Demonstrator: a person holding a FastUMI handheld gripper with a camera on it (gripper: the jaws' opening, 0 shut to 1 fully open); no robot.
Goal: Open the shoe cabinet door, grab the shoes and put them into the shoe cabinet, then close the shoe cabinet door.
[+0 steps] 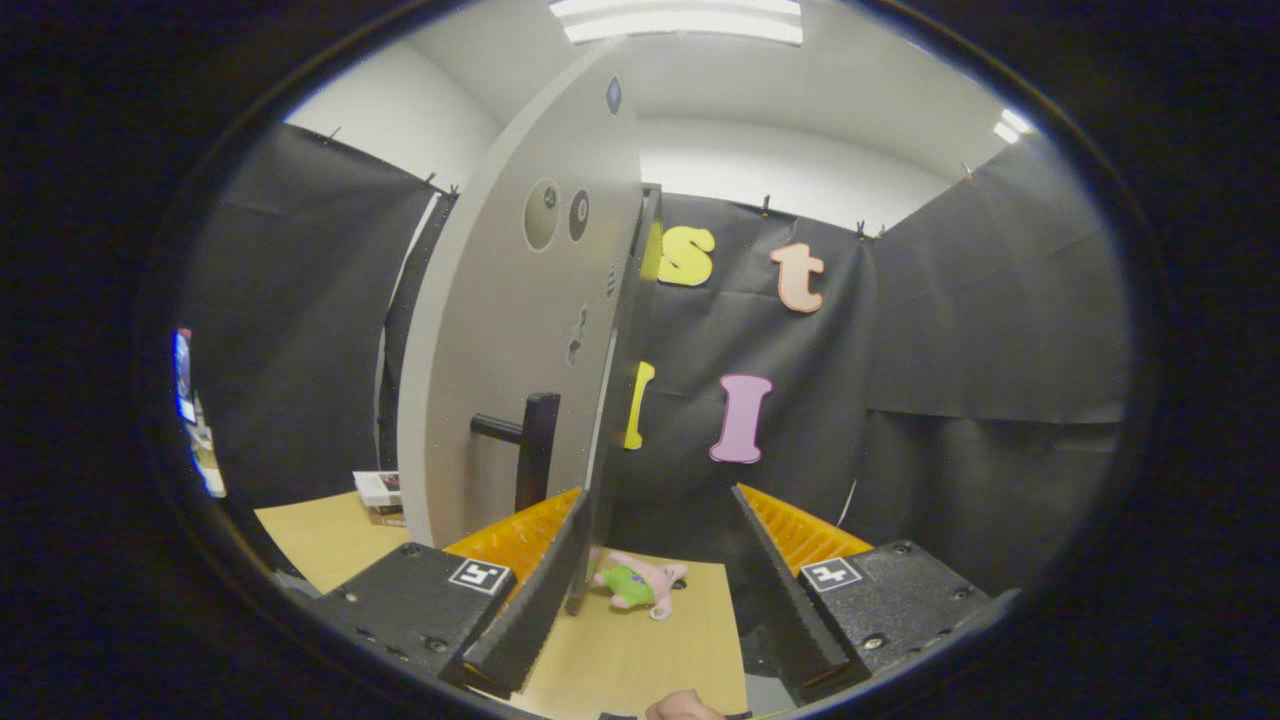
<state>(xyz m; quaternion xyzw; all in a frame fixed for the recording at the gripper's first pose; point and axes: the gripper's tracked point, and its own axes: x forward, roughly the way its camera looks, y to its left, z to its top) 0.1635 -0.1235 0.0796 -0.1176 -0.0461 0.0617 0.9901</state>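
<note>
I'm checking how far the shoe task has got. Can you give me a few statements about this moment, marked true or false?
1. The tongs are open. True.
2. The cabinet door stands edge-on just ahead of the tongs. True.
3. The tongs are shut on the black door handle. False: the handle sits beyond the left finger, untouched.
4. The pink and green shoe lies on the wooden table between the fingers. True.
5. The shoe is gripped and lifted. False: it rests on the table.
</note>
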